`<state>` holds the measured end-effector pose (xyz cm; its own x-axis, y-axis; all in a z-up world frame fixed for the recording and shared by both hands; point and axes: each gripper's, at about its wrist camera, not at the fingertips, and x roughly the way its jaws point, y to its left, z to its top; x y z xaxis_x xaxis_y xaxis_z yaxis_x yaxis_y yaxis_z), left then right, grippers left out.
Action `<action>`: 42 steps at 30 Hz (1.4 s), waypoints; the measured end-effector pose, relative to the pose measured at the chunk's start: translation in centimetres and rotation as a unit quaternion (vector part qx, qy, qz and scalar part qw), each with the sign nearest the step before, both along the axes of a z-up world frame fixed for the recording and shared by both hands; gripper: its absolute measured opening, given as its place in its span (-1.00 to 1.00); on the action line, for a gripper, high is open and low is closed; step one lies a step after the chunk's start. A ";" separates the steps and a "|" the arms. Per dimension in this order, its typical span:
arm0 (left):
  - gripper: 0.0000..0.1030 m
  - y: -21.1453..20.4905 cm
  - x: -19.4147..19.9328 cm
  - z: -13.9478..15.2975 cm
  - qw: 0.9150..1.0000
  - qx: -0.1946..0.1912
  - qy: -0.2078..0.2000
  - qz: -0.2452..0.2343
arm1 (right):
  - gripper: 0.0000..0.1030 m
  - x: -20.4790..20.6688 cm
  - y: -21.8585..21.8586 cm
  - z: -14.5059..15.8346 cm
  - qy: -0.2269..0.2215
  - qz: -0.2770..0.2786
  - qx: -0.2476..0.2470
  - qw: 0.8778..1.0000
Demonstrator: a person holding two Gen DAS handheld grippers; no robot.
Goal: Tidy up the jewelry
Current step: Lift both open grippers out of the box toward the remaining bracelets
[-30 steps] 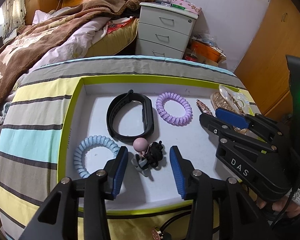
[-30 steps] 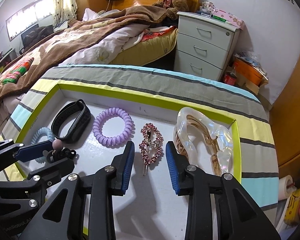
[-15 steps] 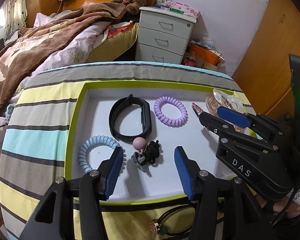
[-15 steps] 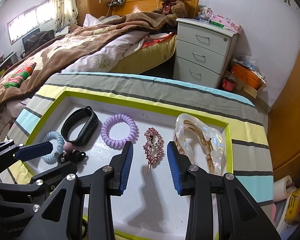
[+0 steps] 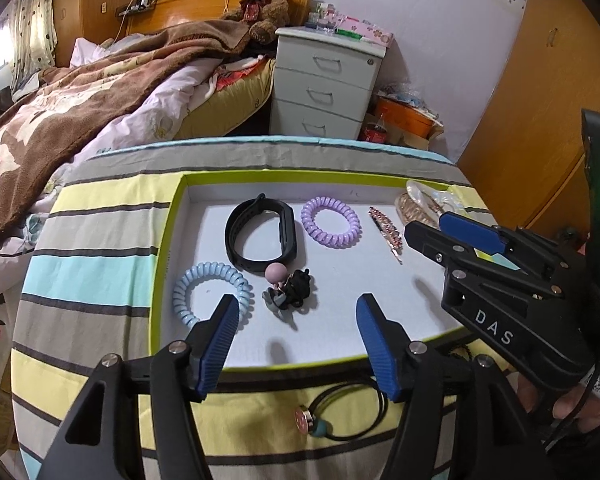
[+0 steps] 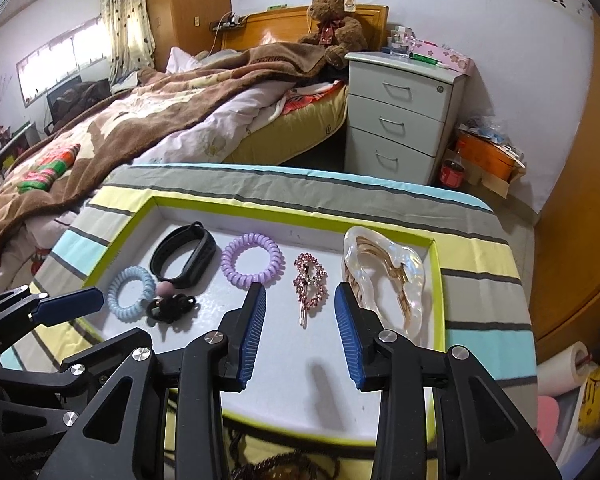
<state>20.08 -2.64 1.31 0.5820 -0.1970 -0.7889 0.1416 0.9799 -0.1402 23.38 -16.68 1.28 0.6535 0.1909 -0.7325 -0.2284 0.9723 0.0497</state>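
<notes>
Both tongs (image 5: 296,320) (image 6: 300,312) above tray (image 5: 172,240) — angled down, empty.

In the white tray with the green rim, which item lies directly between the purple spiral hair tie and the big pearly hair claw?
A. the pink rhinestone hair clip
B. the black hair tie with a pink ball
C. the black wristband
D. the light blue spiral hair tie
A: in the right wrist view the pink rhinestone hair clip lies between the purple spiral hair tie and the pearly hair claw, inside the tray.
</notes>
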 end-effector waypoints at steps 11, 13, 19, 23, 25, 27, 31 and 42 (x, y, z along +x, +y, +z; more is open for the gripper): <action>0.26 0.6 -3.1 1.2 1.000 -0.003 -0.020 -0.004 | -0.27 -4.1 -1.0 1.4 -0.022 -0.010 0.025 0.999; 0.27 1.0 -3.7 1.2 1.000 -0.008 -0.023 -0.005 | -0.27 -4.9 -1.5 1.2 -0.021 -0.015 0.029 0.999; 0.28 2.3 -4.9 0.4 1.000 -0.019 -0.016 0.005 | -0.17 -6.8 -3.4 0.4 -0.015 -0.040 0.045 0.998; 0.28 3.0 -5.7 -0.2 1.000 -0.023 -0.010 0.010 | 0.02 -7.8 -4.5 -0.8 -0.001 -0.057 0.054 0.997; 0.28 3.3 -5.9 -0.4 1.000 -0.026 -0.008 0.012 | 0.02 -8.2 -5.0 -1.6 0.009 -0.067 0.058 0.996; 0.28 3.6 -6.1 -0.6 0.999 -0.028 -0.006 0.015 | 0.02 -8.4 -5.2 -2.1 0.016 -0.072 0.062 0.995; 0.28 3.9 -6.6 -1.0 0.999 -0.032 -0.004 0.016 | 0.02 -9.1 -5.3 -3.2 0.031 -0.076 0.065 0.995; 0.28 4.8 -7.1 -1.7 0.999 -0.040 0.005 0.020 | 0.02 -8.8 -3.2 -4.3 0.053 -0.057 0.057 0.995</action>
